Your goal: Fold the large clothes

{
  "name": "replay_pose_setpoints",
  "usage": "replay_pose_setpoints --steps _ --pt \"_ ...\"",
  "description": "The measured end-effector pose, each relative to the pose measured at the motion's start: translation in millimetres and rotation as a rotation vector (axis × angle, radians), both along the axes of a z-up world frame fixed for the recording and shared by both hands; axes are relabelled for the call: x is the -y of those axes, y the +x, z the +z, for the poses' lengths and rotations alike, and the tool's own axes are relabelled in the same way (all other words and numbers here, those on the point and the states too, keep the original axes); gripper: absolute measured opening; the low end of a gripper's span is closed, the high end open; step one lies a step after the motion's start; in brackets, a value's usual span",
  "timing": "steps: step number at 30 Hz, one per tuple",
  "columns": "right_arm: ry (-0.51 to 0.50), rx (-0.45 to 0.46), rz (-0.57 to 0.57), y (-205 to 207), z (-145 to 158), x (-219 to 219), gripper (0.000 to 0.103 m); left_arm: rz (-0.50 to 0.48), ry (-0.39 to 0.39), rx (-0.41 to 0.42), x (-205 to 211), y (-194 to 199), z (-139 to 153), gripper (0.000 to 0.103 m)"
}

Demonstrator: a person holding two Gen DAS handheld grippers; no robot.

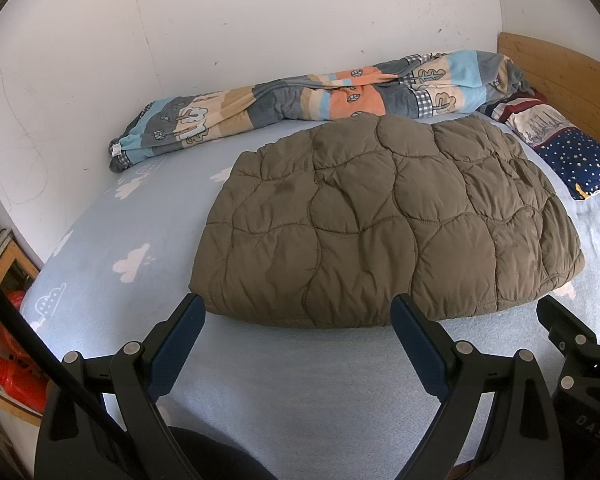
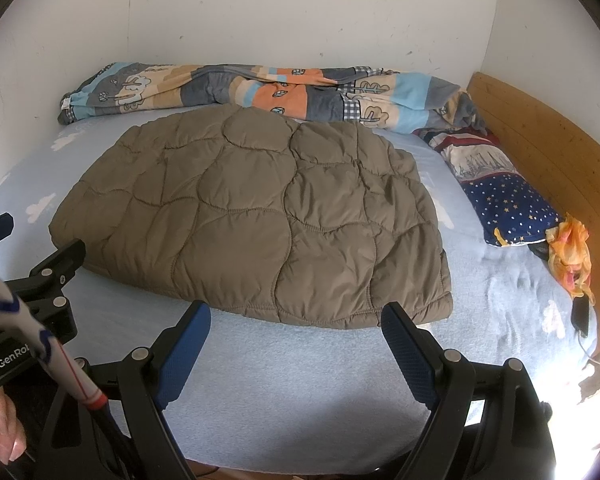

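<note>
Olive-brown quilted jacket [image 1: 388,220], folded into a puffy rectangle, lies on the pale blue bed sheet [image 1: 292,380] in front of me. My left gripper [image 1: 296,312] and right gripper [image 2: 296,320] both stand wide apart and empty, just short of its near edge. Against the wall sits a rolled patterned blanket [image 1: 300,100].

The pillow [image 1: 572,152] beside the wooden headboard [image 1: 560,76] runs off the frame's right edge — the headboard too.
</note>
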State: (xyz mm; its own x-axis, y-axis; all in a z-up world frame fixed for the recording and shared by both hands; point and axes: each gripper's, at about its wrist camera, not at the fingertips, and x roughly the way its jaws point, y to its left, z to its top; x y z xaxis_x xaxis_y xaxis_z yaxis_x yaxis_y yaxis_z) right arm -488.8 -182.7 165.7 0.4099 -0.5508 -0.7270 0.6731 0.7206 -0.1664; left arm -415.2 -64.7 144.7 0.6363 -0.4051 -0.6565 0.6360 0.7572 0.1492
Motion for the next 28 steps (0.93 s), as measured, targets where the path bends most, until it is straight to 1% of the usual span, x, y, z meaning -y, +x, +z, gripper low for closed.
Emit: replay_pose_setpoints --steps 19,26,28 --pt "-0.001 -0.004 0.001 -0.8 -1.8 1.5 0.09 -0.004 0.0 -0.001 0.2 0.1 -0.4 0.093" --pt "-0.001 -0.005 0.0 -3.4 -1.9 1.8 0.09 -0.017 -0.016 0.041 -3.1 -7.4 1.5 0.093" --pt "-0.001 -0.007 0.0 -2.3 -2.3 2.0 0.09 -0.018 -0.013 0.04 -3.0 -7.1 1.1 0.093"
